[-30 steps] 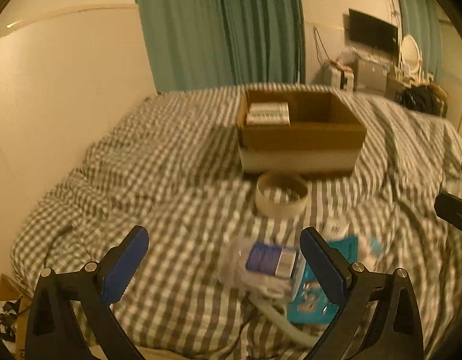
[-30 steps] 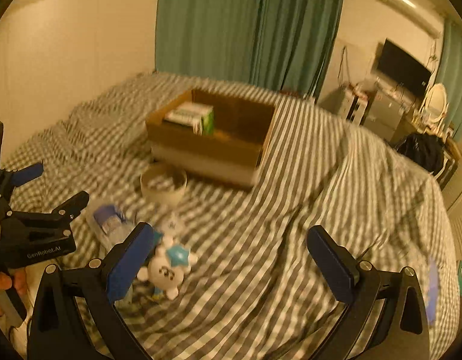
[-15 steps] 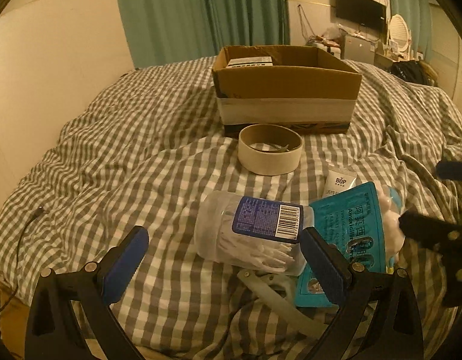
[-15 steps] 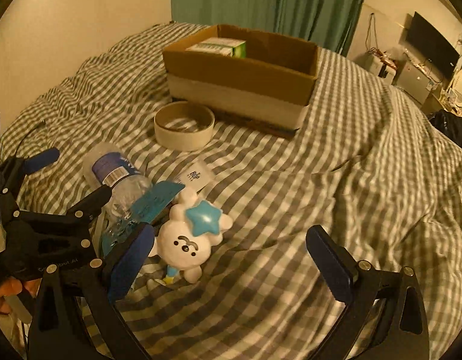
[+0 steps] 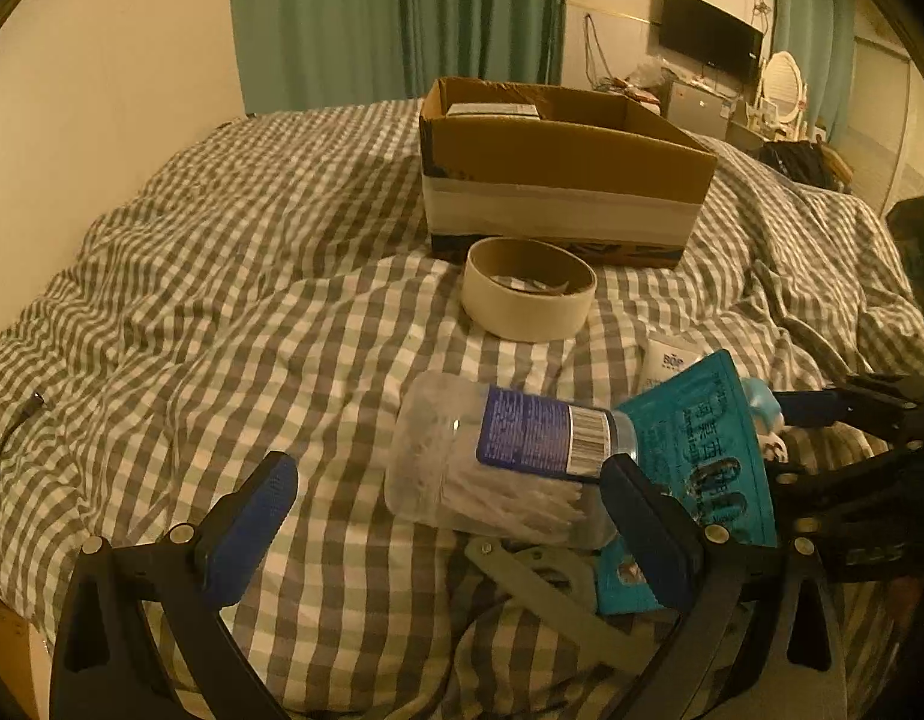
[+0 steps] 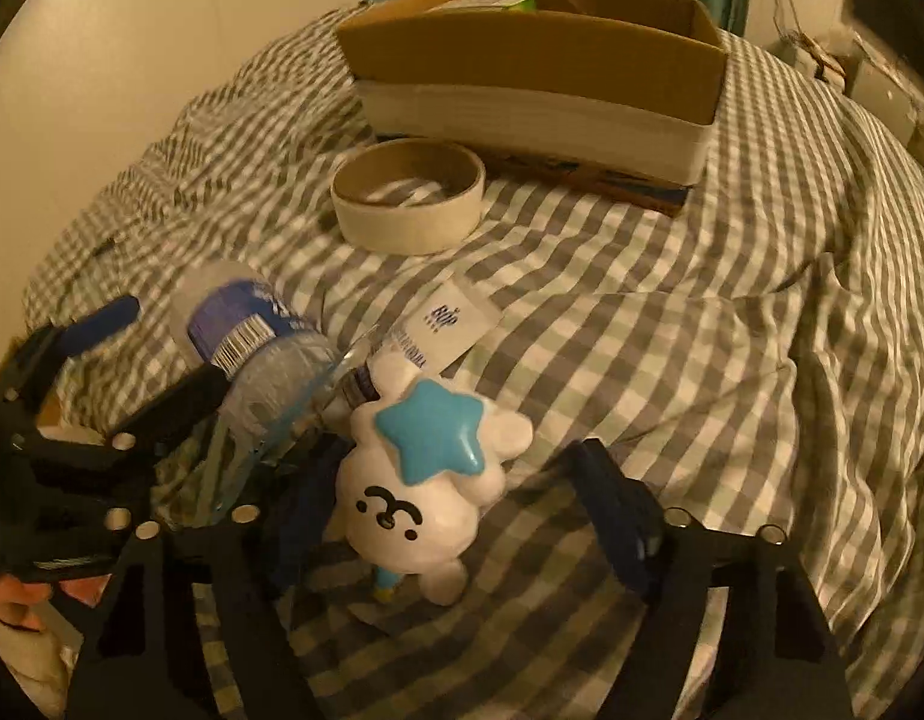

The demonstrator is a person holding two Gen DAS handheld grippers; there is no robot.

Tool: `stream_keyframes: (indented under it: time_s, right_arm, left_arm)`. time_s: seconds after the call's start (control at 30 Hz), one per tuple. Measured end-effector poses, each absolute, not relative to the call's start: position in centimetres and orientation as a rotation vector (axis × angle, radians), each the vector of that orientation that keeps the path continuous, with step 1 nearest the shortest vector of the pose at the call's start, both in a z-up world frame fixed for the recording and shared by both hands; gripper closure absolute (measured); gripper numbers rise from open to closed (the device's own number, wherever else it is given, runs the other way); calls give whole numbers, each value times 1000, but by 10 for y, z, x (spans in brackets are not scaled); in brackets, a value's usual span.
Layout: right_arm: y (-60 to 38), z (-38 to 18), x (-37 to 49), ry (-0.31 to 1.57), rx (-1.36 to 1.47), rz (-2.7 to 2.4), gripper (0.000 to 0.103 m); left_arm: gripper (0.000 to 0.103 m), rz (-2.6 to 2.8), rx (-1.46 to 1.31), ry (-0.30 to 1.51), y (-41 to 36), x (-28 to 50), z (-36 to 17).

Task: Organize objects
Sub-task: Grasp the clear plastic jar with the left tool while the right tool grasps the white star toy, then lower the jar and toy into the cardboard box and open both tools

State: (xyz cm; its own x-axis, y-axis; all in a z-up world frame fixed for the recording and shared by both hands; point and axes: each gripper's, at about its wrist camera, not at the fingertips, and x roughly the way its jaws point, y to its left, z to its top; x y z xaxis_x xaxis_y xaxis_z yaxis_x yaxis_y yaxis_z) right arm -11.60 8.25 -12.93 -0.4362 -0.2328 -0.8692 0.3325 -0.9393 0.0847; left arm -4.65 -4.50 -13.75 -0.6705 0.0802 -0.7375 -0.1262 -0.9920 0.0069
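Your tape roll (image 6: 408, 204) and cardboard box (image 6: 534, 60) lie beyond. Both grippers, left (image 5: 444, 516) and right (image 6: 456, 516), gape empty; the white plush toy (image 6: 426, 480) lies between the right fingers, beside the clear jar (image 5: 492, 456).

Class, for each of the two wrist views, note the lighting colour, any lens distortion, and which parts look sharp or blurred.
Left wrist view: warm yellowish light, fisheye bending with dark corners; the cotton swab jar and tape roll are sharp. Right wrist view: same warm cast and curvature, but softer; the right hand-held gripper and the cardboard box look slightly smeared, while the plush toy stays fairly readable.
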Motion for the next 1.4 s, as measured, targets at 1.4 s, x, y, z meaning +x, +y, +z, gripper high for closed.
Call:
stream_keyframes:
  time_s: [1.4]
  right_arm:
    - [140,-3,-127,110,1053,-2656,45]
  left_arm:
    - [10,2801,-1120,-14,-34,-106,-51]
